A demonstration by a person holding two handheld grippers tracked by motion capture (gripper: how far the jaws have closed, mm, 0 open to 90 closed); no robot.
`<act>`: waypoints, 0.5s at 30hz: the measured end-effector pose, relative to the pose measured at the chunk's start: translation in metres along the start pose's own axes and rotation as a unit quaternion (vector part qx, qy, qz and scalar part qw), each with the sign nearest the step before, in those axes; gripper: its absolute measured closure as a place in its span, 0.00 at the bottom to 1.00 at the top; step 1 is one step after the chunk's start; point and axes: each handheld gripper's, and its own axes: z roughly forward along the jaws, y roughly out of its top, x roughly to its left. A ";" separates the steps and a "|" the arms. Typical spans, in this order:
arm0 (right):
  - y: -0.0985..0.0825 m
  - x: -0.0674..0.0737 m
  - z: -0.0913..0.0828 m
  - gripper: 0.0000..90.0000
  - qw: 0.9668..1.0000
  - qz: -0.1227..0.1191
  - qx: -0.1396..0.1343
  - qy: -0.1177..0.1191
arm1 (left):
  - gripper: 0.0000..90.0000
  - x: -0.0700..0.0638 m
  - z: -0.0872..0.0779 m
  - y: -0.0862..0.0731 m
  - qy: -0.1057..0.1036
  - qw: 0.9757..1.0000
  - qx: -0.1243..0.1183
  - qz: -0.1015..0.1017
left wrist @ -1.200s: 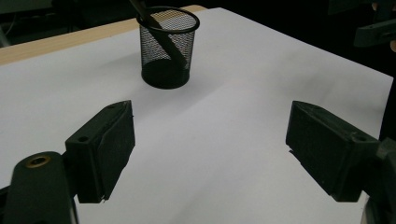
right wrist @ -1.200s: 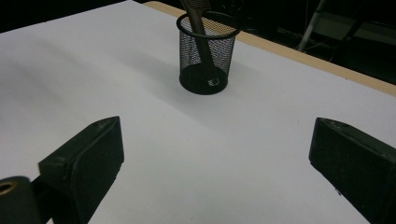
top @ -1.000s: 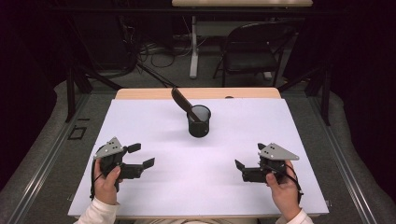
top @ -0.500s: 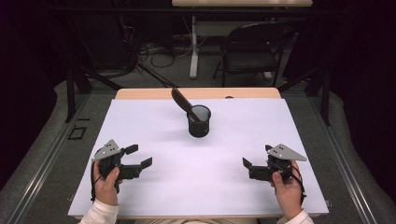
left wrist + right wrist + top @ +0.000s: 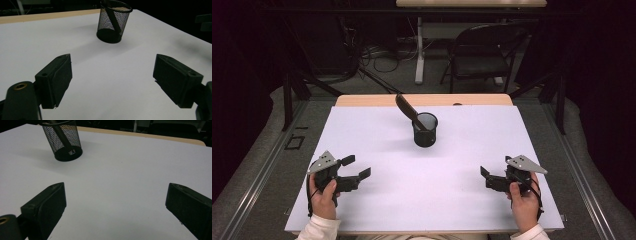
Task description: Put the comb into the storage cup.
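A black mesh cup [image 5: 425,131] stands upright at the middle back of the white board [image 5: 462,205]. A dark flat-handled tool [image 5: 405,106] leans out of the cup toward the far left. My left gripper [image 5: 356,166] rests near the front left of the board, open, with nothing between its jaws. My right gripper [image 5: 486,177] sits open and bare at the front right. The left gripper view shows its gripper [image 5: 113,75] spread wide, the cup [image 5: 113,22] well beyond it. In the right gripper view the gripper [image 5: 115,205] is equally wide, with the cup [image 5: 63,140] at the upper left.
The board covers a wooden table whose bare far edge [image 5: 422,99] shows behind the cup. A folding chair [image 5: 479,55] and floor cables [image 5: 377,57] lie beyond the table. Dark carpeted floor flanks both sides.
My right gripper has slid a little to the right and nearer the front edge. The left gripper and the cup have stayed put.
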 end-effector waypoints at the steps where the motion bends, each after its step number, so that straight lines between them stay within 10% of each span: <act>1: -0.001 -0.001 0.000 0.03 1.000 0.004 0.000 -0.002 | 0.18 0.001 0.000 0.000 0.001 1.000 -0.001 0.000; 15: -0.011 -0.015 0.006 0.03 0.999 0.025 0.010 -0.021 | 0.18 0.011 -0.002 -0.007 0.015 1.000 -0.005 -0.010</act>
